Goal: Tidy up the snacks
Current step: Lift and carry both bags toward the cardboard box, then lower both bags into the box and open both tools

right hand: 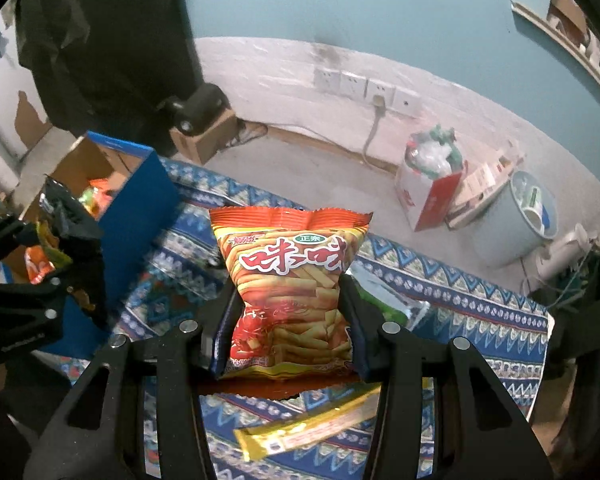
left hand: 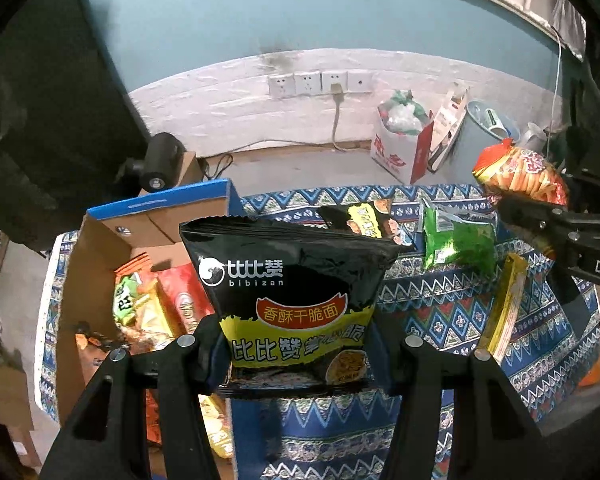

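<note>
The surface [left hand: 432,300] is spread with a blue patterned cloth, and at its left end stands an open cardboard box [left hand: 100,248] with a blue outer wall, already holding several orange, red and green snack packets [left hand: 156,304].

The left gripper [left hand: 300,344] is clamped on a black and yellow noodle-snack bag [left hand: 296,292], its two fingers pressed against the lower sides of the bag so that the bag stands upright, raised above the cloth just beside the right wall of the box. In the right wrist view the same gripper [right hand: 66,258] shows at the left edge, in front of the blue box wall [right hand: 136,192], with the dark bag [right hand: 62,212] pinched in it.

The right gripper [right hand: 290,336] is closed on an orange-red bag of stick snacks [right hand: 292,280], the fingers denting its waist; the bag is held upright over the right part of the cloth. From the left wrist view this bag [left hand: 520,176] appears at the far right, above the black gripper body.

Loose on the cloth lie a green packet [left hand: 458,240], partly hidden behind the orange bag in the right view, another black and yellow bag [left hand: 360,216] near the far edge, and a long yellow bar wrapper [right hand: 312,424] directly under the right gripper.

Beyond the surface, on the floor by the wall, are a red and white bag [left hand: 404,140] and a pale bin [right hand: 516,220].
</note>
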A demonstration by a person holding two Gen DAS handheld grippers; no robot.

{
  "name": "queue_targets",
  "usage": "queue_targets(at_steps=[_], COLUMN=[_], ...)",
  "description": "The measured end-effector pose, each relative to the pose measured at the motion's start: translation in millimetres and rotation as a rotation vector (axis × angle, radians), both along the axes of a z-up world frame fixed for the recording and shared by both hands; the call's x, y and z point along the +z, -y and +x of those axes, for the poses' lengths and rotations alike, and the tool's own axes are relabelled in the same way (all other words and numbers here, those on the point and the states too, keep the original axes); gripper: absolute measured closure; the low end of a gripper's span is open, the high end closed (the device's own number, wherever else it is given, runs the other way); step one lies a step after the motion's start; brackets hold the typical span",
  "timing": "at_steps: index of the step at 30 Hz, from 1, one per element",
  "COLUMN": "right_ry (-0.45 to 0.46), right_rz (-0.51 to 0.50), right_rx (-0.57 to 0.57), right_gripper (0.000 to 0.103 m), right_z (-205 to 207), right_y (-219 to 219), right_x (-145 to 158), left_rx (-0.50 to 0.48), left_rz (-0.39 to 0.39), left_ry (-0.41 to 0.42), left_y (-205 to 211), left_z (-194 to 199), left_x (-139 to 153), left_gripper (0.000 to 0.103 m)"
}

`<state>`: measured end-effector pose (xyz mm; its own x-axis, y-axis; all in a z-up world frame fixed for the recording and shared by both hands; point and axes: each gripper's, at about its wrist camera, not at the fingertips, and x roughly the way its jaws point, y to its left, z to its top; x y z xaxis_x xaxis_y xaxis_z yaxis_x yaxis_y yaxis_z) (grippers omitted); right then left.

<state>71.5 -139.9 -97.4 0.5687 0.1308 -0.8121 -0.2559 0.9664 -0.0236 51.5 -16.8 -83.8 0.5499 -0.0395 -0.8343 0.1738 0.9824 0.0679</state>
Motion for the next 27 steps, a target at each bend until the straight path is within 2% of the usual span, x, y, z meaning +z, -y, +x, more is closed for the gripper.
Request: queue_targets(at_steps=[8, 17, 27], right_ry=[0.038, 0.067, 0.065], right_rz=[0.015, 0.033, 0.034], right_rx=[0.056, 0.129, 0.198], right_gripper=[0.057, 0.057, 0.057], right_z=[-11, -10, 5], right_y=[-39, -89, -141], right_x=[22, 40, 42], left_rx=[0.036, 0.099, 0.174], left_rz=[-0.019, -0.036, -0.047], left_ry=[0.053, 0.051, 0.031], left_y=[-38, -82, -128], left_z=[-13, -17, -17], left_x=[18, 15, 5], left_gripper=[0.045, 0.045, 0.045])
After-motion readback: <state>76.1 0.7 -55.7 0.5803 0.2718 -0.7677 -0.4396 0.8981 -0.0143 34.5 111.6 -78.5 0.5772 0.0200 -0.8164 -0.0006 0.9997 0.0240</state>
